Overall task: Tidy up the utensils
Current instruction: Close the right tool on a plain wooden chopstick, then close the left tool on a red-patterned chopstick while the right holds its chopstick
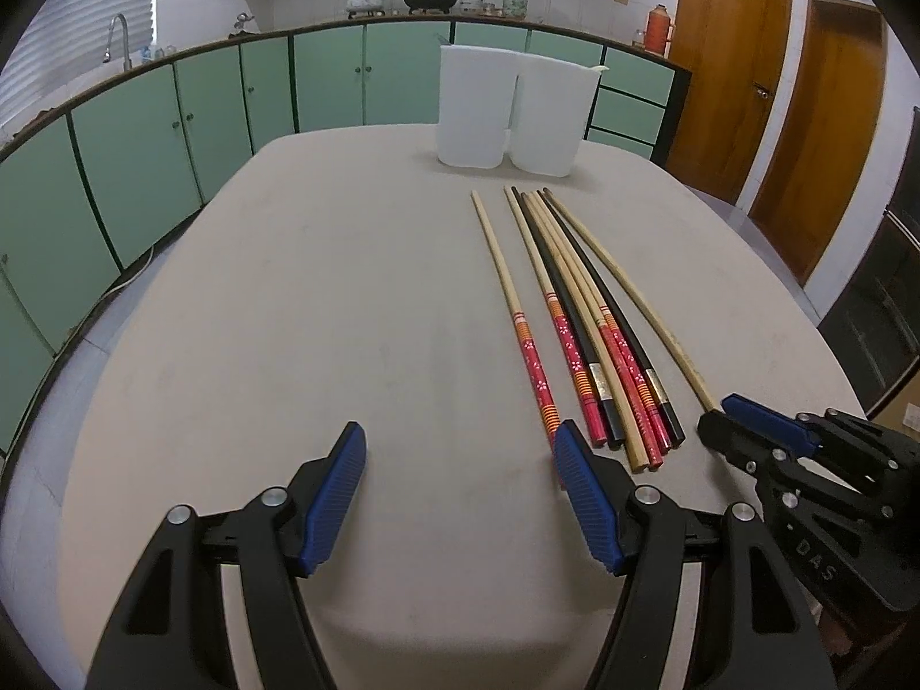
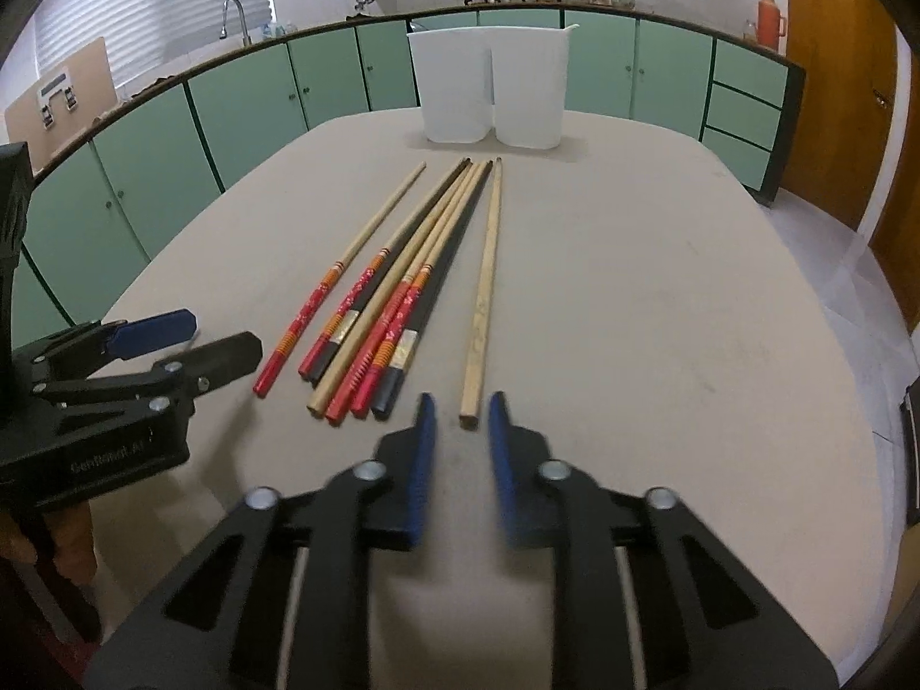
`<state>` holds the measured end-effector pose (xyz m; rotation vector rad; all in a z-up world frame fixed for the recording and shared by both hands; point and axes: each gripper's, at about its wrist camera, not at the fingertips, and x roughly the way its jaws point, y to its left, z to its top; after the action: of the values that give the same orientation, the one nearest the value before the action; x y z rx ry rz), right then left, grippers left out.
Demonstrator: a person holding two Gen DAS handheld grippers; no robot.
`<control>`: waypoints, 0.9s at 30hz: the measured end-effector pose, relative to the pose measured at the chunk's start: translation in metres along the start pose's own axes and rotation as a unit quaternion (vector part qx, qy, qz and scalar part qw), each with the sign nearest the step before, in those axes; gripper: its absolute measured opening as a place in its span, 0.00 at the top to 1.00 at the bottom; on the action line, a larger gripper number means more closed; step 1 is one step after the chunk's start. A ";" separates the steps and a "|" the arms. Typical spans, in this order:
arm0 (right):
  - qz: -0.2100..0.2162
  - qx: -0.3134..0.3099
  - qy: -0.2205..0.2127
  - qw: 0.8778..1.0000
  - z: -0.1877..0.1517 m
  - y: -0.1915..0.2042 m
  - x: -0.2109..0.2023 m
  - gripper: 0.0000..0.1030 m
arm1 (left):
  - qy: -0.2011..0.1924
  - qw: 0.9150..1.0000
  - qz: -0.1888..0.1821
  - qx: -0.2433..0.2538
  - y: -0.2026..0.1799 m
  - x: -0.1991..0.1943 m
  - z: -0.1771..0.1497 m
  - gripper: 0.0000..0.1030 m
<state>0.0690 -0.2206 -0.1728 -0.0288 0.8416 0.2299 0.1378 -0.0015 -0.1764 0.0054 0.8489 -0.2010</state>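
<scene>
1. Nearest the lens in the right wrist view is the right gripper (image 2: 460, 411), its jaws parted a little with nothing yet between them, lined up on either side of the near end of the plain bamboo chopstick (image 2: 482, 299) that lies apart at the right of the group.
2. The left gripper (image 1: 460, 448) has its jaws spread wide and empty over bare desk (image 1: 287, 316); its right finger (image 1: 575, 460) sits over the near end of the leftmost red-handled chopstick (image 1: 520, 333); contact cannot be told.
3. The rest of the chopsticks (image 2: 397, 293), red-handled, black and plain, lie bunched side by side in the middle of the desk, tips pointing away.
4. 2 white containers (image 2: 491, 92) stand touching at the far end, just beyond the chopstick tips. Their insides are hidden, so whether anything is sorted yet cannot be told.
5. Judgement: the task looks barely begun, since every visible chopstick lies on the desk; picking, sorting and dropping them remain.
6. Room: broad open desk left and right of the bunch, and a free lane to the containers. The grippers sit near each other by the near edge, so crossing paths is the main risk.
</scene>
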 end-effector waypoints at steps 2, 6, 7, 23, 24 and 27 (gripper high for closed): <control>-0.003 -0.004 -0.003 1.000 0.000 0.002 0.000 0.93 | 0.000 1.000 -0.002 0.003 -0.001 0.000 -0.001 0.35; -0.002 0.011 -0.003 1.000 0.003 -0.006 0.000 0.94 | 0.000 1.000 -0.010 0.010 -0.004 -0.002 -0.002 0.35; 0.000 0.016 -0.001 1.000 0.003 -0.009 -0.001 0.94 | 0.001 1.000 -0.011 0.013 -0.006 -0.002 -0.003 0.35; 0.003 0.039 -0.001 0.999 0.001 -0.018 0.000 0.93 | 0.010 0.999 -0.012 0.045 -0.022 0.001 -0.008 0.62; 0.003 0.039 -0.002 0.999 0.001 -0.018 0.000 0.93 | 0.010 0.999 -0.018 0.045 -0.023 0.001 -0.008 0.69; 0.004 0.040 -0.004 0.999 0.001 -0.018 0.001 0.93 | 0.010 0.999 -0.030 0.043 -0.025 0.001 -0.007 0.92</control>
<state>0.0740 -0.2382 -0.1741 0.0498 0.8431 0.2042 0.1295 -0.0252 -0.1800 0.0628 0.8598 -0.2949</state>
